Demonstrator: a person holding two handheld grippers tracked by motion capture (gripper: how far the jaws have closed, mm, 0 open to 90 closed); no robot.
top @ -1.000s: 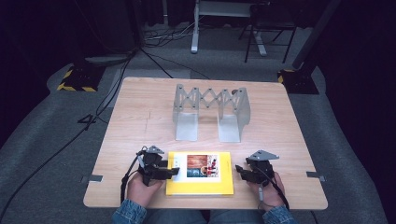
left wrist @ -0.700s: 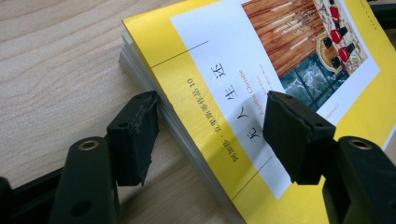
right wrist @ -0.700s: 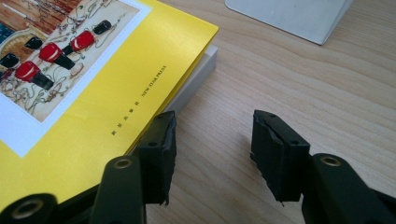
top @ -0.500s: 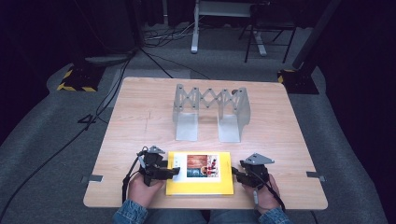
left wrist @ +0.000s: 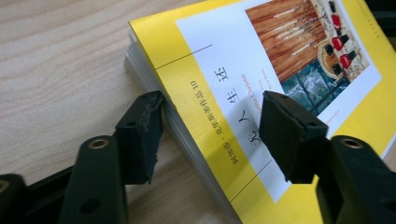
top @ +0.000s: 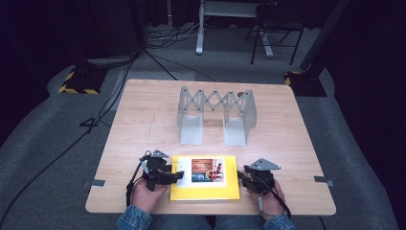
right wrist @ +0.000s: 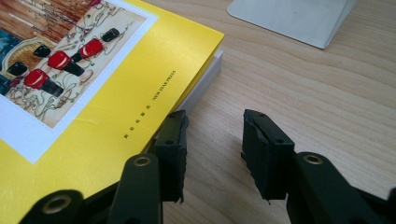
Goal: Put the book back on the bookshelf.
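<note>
A yellow book (top: 205, 178) with a picture on its cover lies flat near the table's front edge. My left gripper (top: 175, 176) is at its left edge, open. In the left gripper view the book (left wrist: 289, 56) runs between the jaws, one jaw beside the page edge and the other over the cover, with my left gripper (left wrist: 212, 126) not clamped. My right gripper (top: 242, 176) is at the book's right edge, open. In the right gripper view one jaw of my right gripper (right wrist: 212, 144) sits against the book (right wrist: 93, 107) and the other over bare wood.
A grey metal folding rack (top: 216, 115) with two flat feet stands at the table's middle; one foot (right wrist: 289, 16) lies just beyond the book's corner. The wooden table (top: 143, 120) stretches to both sides. Cables trail on the floor at the left.
My right gripper has moved left up to the book's right edge. The left gripper and the book have stayed in place.
</note>
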